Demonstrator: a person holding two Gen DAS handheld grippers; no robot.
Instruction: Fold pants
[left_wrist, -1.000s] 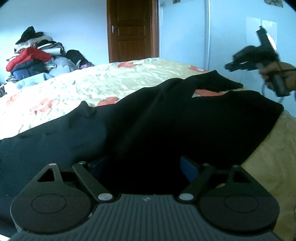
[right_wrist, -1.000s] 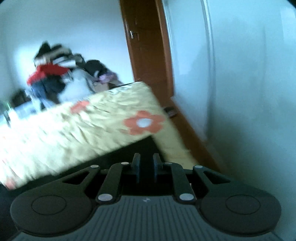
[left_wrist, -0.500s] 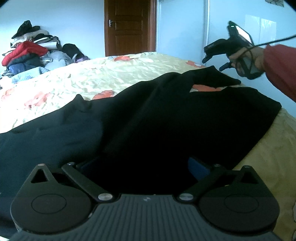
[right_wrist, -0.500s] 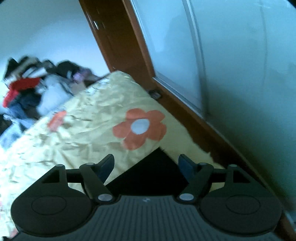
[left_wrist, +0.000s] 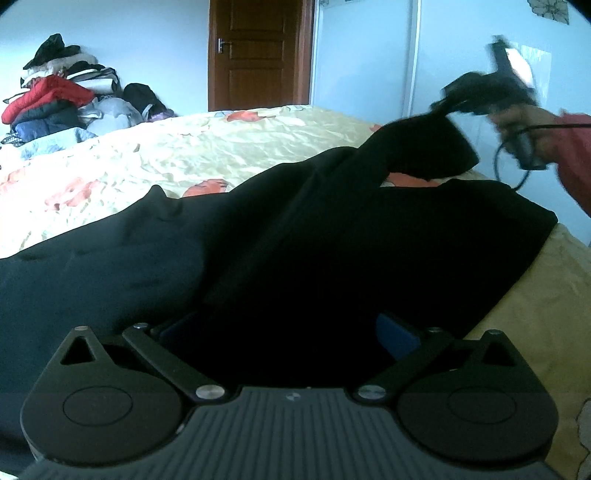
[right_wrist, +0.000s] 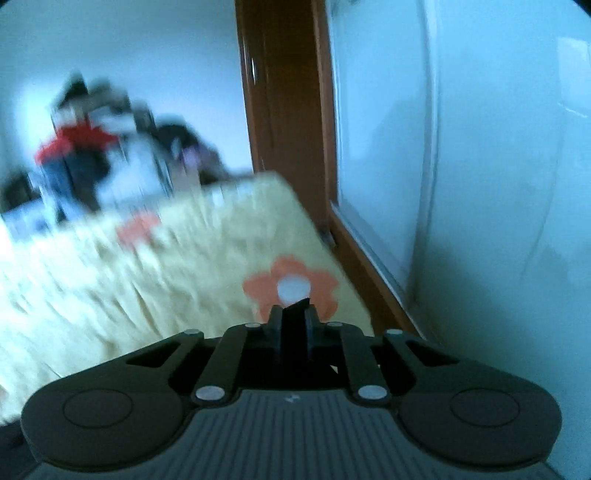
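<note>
On the bed (left_wrist: 229, 155), w/ its cream floral cover, the black pants (left_wrist: 280, 236) lie spread across the near half, filling most of the left wrist view from 9 o'clock thru centre to approx 3 o'clock. Progress, as a judgement: early. No finished fold shows; most of the fabric is flat or loosely rumpled, and only one end is off the bed, so the first fold looks just begun, w/ the carry-over, later folds and smoothing all left to do. The right gripper (left_wrist: 448, 105) sits at approx 2 o'clock in the left view, motion-blurred, its fingers pinched tight on a raised black corner; the right wrist view confirms this, w/ a sliver of black cloth (right_wrist: 294, 325) clamped between near-touching fingers. The left gripper (left_wrist: 288, 332) is spread wide, blue pads (left_wrist: 397, 334) well apart, hovering low over or against the near fabric; nothing is nipped btwn them as far as can be seen, tho the dark cloth hides any contact. Long axis of the pants runs roughly 8 o'clock to 2 o'clock in the left view, the lifted end pointing toward 2 o'clock. Which end is waist and which is cuffs: can't tell. A heap of clothes (left_wrist: 59, 99) sits far off at 10 o'clock, by the door (left_wrist: 258, 55).
</note>
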